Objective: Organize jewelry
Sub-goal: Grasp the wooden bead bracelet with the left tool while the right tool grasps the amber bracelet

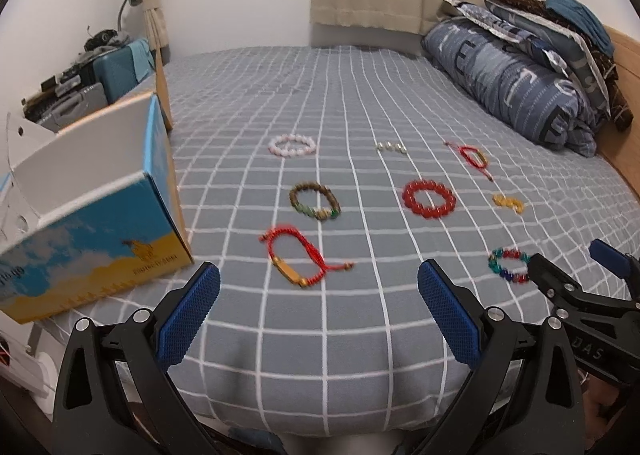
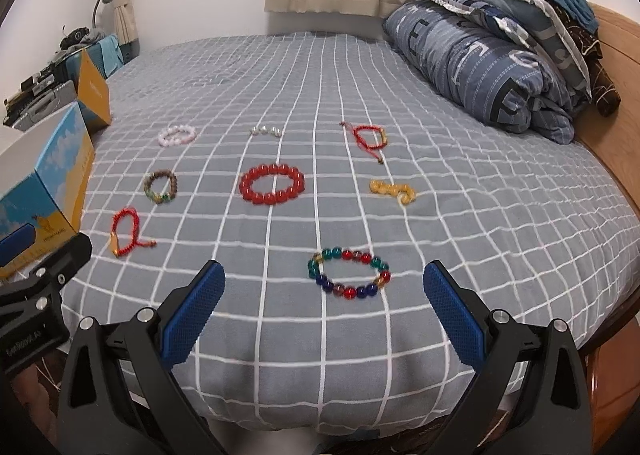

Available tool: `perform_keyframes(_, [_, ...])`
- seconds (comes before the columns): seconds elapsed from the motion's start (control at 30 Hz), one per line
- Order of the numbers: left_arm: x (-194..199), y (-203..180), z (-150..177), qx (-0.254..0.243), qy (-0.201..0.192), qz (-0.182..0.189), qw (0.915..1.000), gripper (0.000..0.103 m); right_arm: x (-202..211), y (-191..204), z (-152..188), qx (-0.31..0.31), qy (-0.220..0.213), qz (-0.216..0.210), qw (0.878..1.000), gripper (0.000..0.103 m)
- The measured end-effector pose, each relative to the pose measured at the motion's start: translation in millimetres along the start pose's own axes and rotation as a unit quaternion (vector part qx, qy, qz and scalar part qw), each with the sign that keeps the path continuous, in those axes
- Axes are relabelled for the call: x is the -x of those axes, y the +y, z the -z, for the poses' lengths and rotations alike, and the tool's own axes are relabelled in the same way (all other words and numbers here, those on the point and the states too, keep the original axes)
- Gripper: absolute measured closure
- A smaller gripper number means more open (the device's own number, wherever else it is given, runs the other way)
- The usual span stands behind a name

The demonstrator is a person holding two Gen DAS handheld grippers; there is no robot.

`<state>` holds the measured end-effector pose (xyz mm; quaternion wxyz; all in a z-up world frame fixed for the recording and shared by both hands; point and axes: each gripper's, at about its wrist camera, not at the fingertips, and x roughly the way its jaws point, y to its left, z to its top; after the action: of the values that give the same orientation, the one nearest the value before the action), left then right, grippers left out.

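Several bracelets lie spread on the grey checked bed (image 1: 360, 319). A red cord bracelet (image 1: 298, 259) lies just ahead of my open, empty left gripper (image 1: 318, 275). A multicoloured bead bracelet (image 2: 349, 273) lies just ahead of my open, empty right gripper (image 2: 324, 275). Farther off lie a red bead bracelet (image 2: 273, 185), a brown-green one (image 2: 161, 187), a pink one (image 2: 177, 135), a pearl piece (image 2: 265, 131), a second red cord bracelet (image 2: 370, 137) and a yellow one (image 2: 394, 191). An open blue-and-yellow box (image 1: 92, 223) stands at the left.
A rolled blue duvet and pillows (image 2: 500, 55) lie at the back right by the wooden headboard (image 2: 612, 135). A cluttered shelf with a lamp (image 1: 92, 67) stands left of the bed. Curtains hang behind. The bed's front edge is just below the grippers.
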<state>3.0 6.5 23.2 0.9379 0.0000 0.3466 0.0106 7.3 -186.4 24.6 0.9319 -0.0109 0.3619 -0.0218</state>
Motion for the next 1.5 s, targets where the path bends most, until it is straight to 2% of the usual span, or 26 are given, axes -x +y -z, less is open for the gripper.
perform_keyframes(0.23, [1,6,-38,0.001,-0.008,-0.002,1.0,0.006,5,-1,-42,0.01,-0.002,0.008,1.0,0.007])
perform_keyframes(0.37, [-15,7,-59,0.004,0.006,-0.005,1.0,0.006,-4,-2,-68,0.023,-0.002,0.017,1.0,0.007])
perform_keyframes(0.57, [-54,-1,-88,-0.006,0.029,-0.009,0.9995,0.006,-43,-24,-105,0.027,0.028,0.027,0.999,0.007])
perform_keyframes(0.67, [-77,-2,-101,-0.004,0.046,0.001,0.999,0.006,-69,-36,-119,0.016,0.045,0.026,0.999,0.007])
perform_keyframes(0.77, [-99,0,-105,0.001,0.054,0.014,0.9984,0.006,-96,-45,-122,0.003,0.063,0.029,0.998,0.007])
perform_keyframes(0.9, [-132,4,-101,0.015,0.08,0.01,0.9967,0.006,-131,-56,-114,-0.005,0.089,0.027,0.996,0.007])
perform_keyframes(1.0, [-155,0,-93,0.005,0.1,0.007,0.9949,0.006,-157,-59,-103,0.002,0.112,0.023,0.993,0.008])
perform_keyframes(1.03, [-162,-1,-90,0.002,0.105,0.002,0.9945,0.006,-167,-61,-99,0.001,0.122,0.023,0.992,0.011])
perform_keyframes(1.37, [-189,-1,-74,-0.003,0.141,0.006,0.99,0.007,-204,-72,-84,-0.015,0.168,0.012,0.986,0.022])
perform_keyframes(1.5, [-194,-4,-70,-0.009,0.15,0.013,0.9885,0.019,-208,-72,-79,-0.019,0.176,0.01,0.984,0.03])
